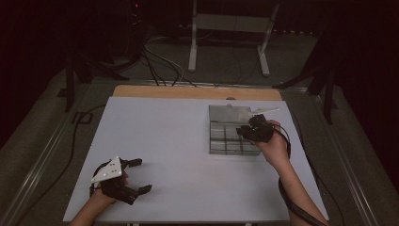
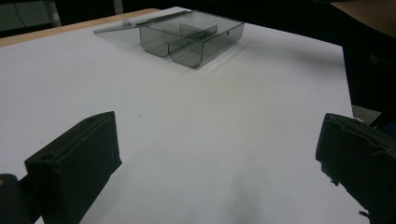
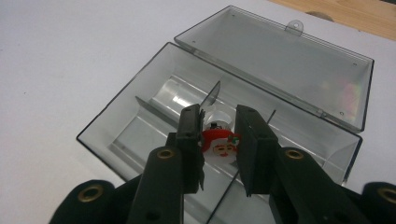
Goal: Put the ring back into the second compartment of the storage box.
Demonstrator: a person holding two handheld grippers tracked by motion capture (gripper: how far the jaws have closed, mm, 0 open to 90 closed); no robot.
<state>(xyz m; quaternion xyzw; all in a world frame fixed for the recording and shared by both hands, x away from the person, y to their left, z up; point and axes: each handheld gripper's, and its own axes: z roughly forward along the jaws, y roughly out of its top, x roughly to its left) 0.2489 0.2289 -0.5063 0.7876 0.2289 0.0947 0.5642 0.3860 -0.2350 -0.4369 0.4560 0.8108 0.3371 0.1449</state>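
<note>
A clear smoky plastic box point(image 3: 122, 116) with inner dividers lies on the white table, its lid point(image 3: 280, 60) folded open behind it. In the high view the box point(image 1: 226, 136) sits at the right of the middle. My right gripper point(image 3: 218, 117) hangs over the box's compartments, shut on a small red and white Santa figure point(image 3: 222, 145). In the high view the right gripper point(image 1: 245, 132) is over the box's right half. My left gripper point(image 1: 143, 175) rests near the front left of the table, open with nothing between its jaws point(image 2: 219, 154), and faces the far box point(image 2: 196, 39).
The white table top point(image 1: 164, 136) has a wooden strip point(image 1: 188, 92) along its far edge. Cables and a metal stand's legs point(image 1: 226, 42) lie on the floor beyond. A black cable trails from my right forearm off the front right edge.
</note>
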